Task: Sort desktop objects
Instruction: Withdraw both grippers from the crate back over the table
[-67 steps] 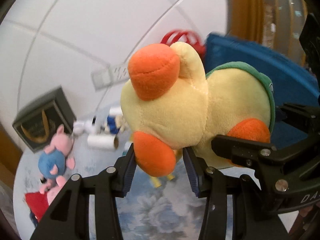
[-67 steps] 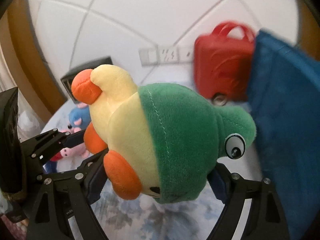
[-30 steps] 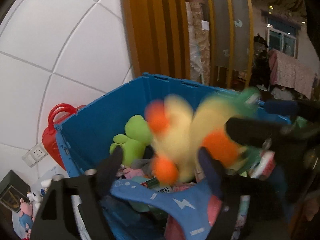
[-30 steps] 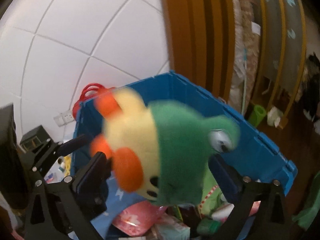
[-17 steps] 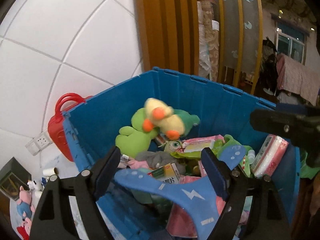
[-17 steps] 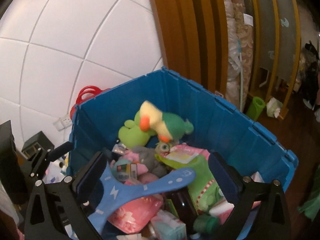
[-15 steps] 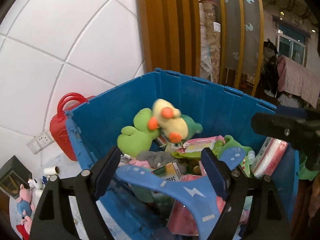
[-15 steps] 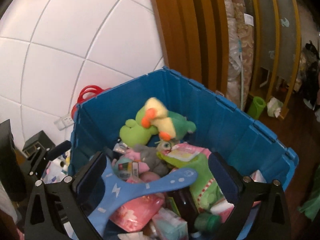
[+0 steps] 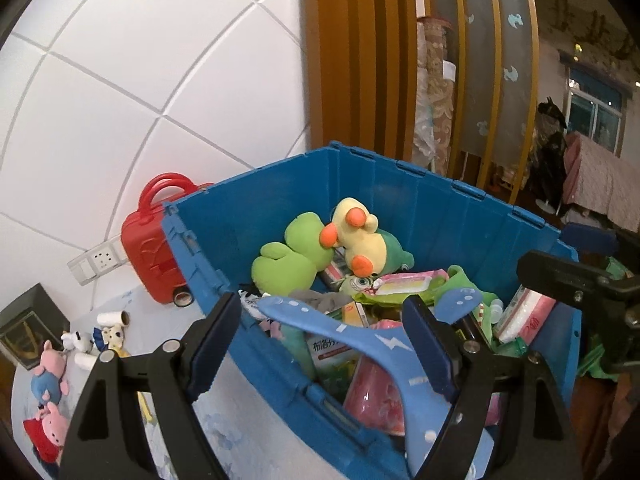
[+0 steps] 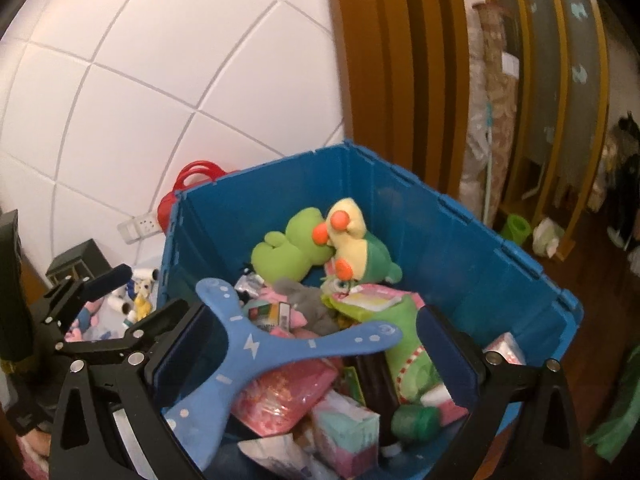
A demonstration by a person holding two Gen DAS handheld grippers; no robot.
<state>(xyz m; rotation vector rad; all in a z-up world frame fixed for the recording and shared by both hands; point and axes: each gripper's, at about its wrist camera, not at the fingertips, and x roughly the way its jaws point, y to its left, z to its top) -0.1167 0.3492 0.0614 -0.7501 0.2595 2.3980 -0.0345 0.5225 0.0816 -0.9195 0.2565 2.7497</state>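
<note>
The yellow plush with orange feet and a green shell [image 9: 364, 240] [image 10: 352, 244] lies in the blue bin [image 9: 440, 208] [image 10: 440, 232], leaning on a green frog plush [image 9: 288, 260] [image 10: 288, 252]. My left gripper [image 9: 320, 344] hovers open over the bin's near rim with nothing between its fingers. My right gripper [image 10: 320, 340] is open over the bin too, empty. A blue boomerang [image 9: 360, 340] [image 10: 256, 344] lies on top of the packets below both. Each gripper shows at the edge of the other's view.
The bin is heaped with packets, bottles and soft toys. Left of it on the floral-cloth table [image 9: 240, 440] stand a red toy suitcase [image 9: 152, 248], white rolls [image 9: 112, 317], pink pig toys [image 9: 50, 368] and a dark framed box [image 9: 24, 328]. Wooden slats rise behind.
The plush dropped from between both grippers into the bin and settled against the green frog. Both grippers have since drawn back and left, showing more of the table.
</note>
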